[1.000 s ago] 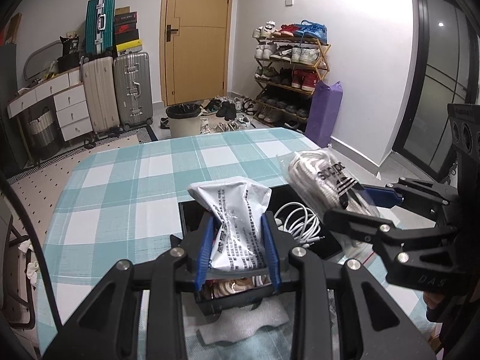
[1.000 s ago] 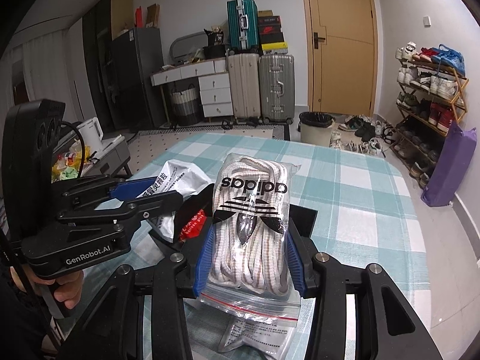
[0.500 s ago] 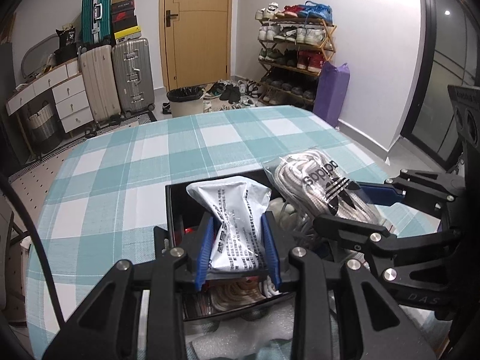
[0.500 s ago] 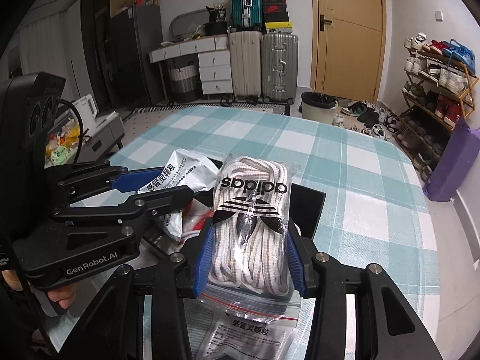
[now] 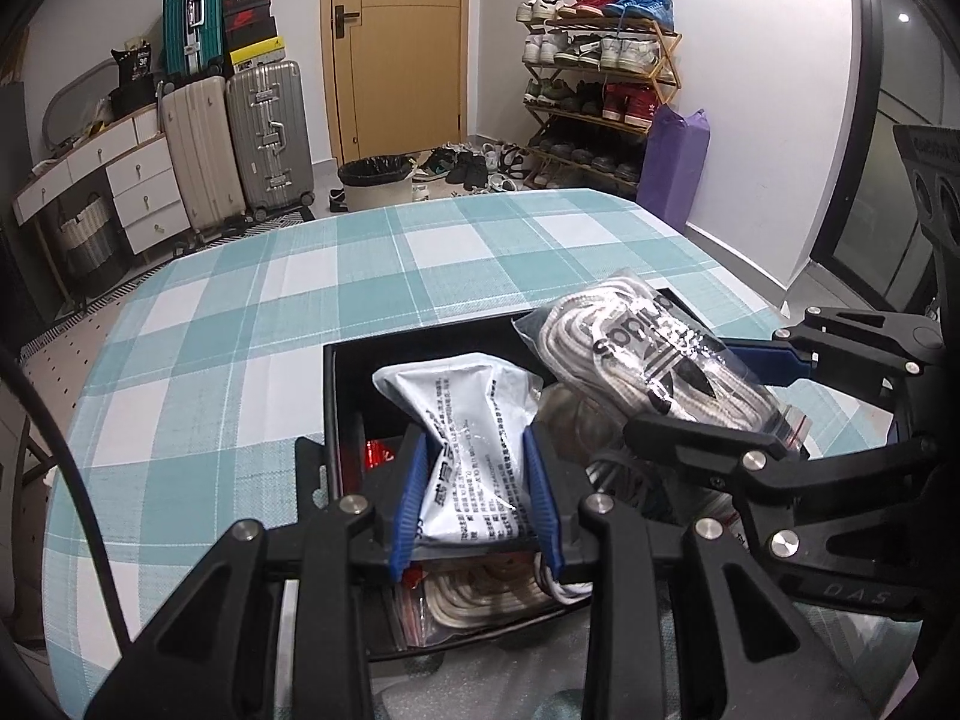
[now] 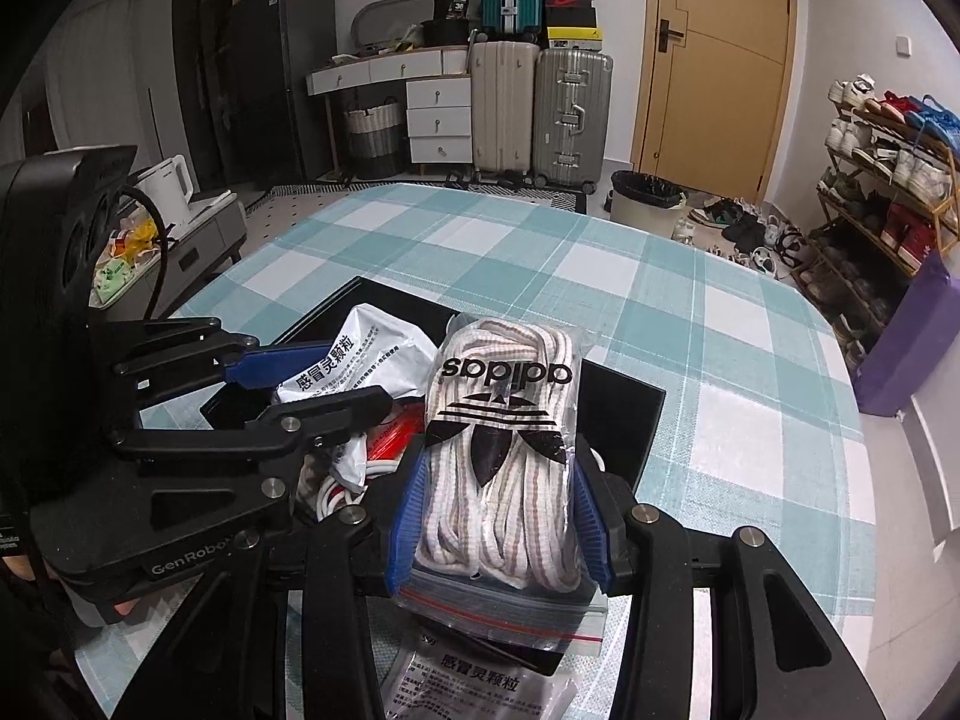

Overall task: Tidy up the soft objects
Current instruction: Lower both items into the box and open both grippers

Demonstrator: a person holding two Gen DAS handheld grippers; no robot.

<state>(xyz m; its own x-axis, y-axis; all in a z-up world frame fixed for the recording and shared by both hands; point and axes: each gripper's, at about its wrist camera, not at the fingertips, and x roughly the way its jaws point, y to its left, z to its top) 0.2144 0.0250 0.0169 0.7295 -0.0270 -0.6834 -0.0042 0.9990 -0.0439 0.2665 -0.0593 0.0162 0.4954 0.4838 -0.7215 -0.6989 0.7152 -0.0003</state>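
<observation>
We hold the left gripper (image 5: 477, 495) with its jaws clamped on a white sachet (image 5: 465, 420) over the black box (image 5: 336, 396). The right gripper (image 6: 498, 510) jaws are pinched on a zip bag of laces (image 6: 501, 420), also above the box. Only the right wrist view shows a second sachet (image 6: 474, 681) lying under the gripper, plus a kettle (image 6: 168, 180) off to the side. Only the left wrist view shows coiled laces (image 5: 480, 594) at the box's near end. The bench (image 5: 252, 324) has a teal checked cloth. Suitcases (image 5: 240, 138), a door (image 5: 390, 42), a bin (image 5: 375, 180) and a shoe rack (image 5: 600, 84) stand behind. The box contents are mostly hidden by the grippers; a red item (image 5: 378, 453) is hard to make out.
</observation>
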